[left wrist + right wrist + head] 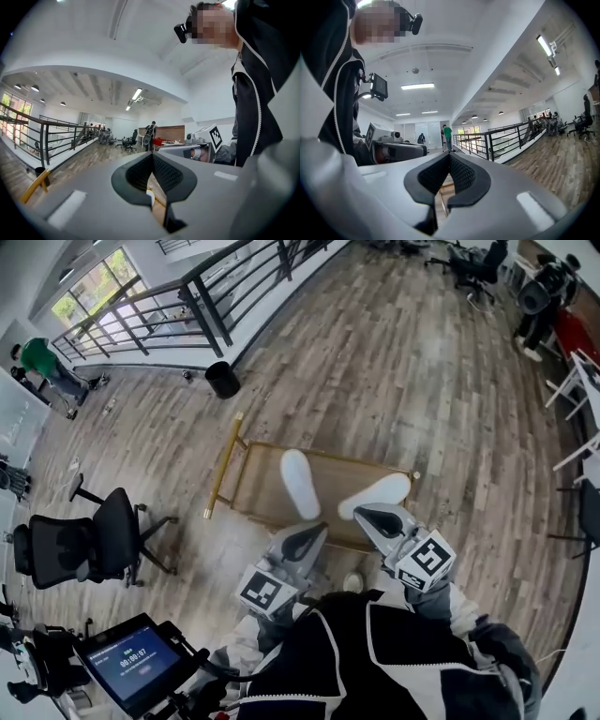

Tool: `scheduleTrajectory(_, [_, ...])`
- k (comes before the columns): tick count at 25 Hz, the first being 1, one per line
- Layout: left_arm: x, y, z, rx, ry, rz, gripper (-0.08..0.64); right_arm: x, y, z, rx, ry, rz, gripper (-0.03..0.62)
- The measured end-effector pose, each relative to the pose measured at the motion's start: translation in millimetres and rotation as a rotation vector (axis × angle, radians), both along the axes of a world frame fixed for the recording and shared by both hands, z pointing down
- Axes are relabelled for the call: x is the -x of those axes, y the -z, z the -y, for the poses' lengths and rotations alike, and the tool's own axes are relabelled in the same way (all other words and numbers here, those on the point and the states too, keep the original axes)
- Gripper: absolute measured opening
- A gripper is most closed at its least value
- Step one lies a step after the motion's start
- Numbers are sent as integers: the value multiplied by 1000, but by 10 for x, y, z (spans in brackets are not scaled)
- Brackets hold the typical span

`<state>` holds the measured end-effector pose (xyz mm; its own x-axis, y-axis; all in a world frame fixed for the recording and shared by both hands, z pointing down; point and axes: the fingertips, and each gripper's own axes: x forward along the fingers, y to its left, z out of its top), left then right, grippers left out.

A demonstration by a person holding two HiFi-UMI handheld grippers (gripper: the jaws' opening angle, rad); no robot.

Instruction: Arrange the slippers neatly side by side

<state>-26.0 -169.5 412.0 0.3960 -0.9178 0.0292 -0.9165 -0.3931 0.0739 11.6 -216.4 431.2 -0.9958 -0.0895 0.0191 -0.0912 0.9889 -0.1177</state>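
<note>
Two white slippers lie soles up on a low gold-framed wooden trolley (239, 486), splayed in a V. The left slipper (299, 484) points away from me; the right slipper (375, 495) lies angled to the right, its near end touching or just under my right gripper. My left gripper (305, 542) hovers at the trolley's near edge, shut and empty, just short of the left slipper. My right gripper (380, 519) is shut too, with nothing in it. In both gripper views the jaws (152, 161) (449, 161) meet, tilted upward toward the room. A sliver of white (150, 198) shows below the left jaws.
A black bin (222, 380) stands beyond the trolley by the black railing (187, 306). A black office chair (89, 540) is to the left, a screen on a stand (131, 662) at the lower left. People stand far off at both sides.
</note>
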Motion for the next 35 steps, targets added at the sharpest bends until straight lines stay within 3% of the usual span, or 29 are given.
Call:
scheduleTrajectory(10, [359, -4, 306, -9, 6, -11, 17, 269, 4, 214, 7, -18, -1, 5])
scheduleTrajectory(15, [587, -29, 492, 0, -48, -22, 17, 536, -12, 320, 5, -51, -22, 5])
scheduleTrajectory(22, [1082, -143, 956, 40, -191, -57, 18, 979, 28, 669, 1, -214, -30, 5])
scheduleTrajectory(27, [978, -163, 858, 27, -265, -26, 18, 886, 0, 558, -10, -288, -20, 5])
scheduleTrajectory(35, [1014, -157, 936, 9, -233, -34, 17, 785, 76, 579, -46, -284, -55, 5])
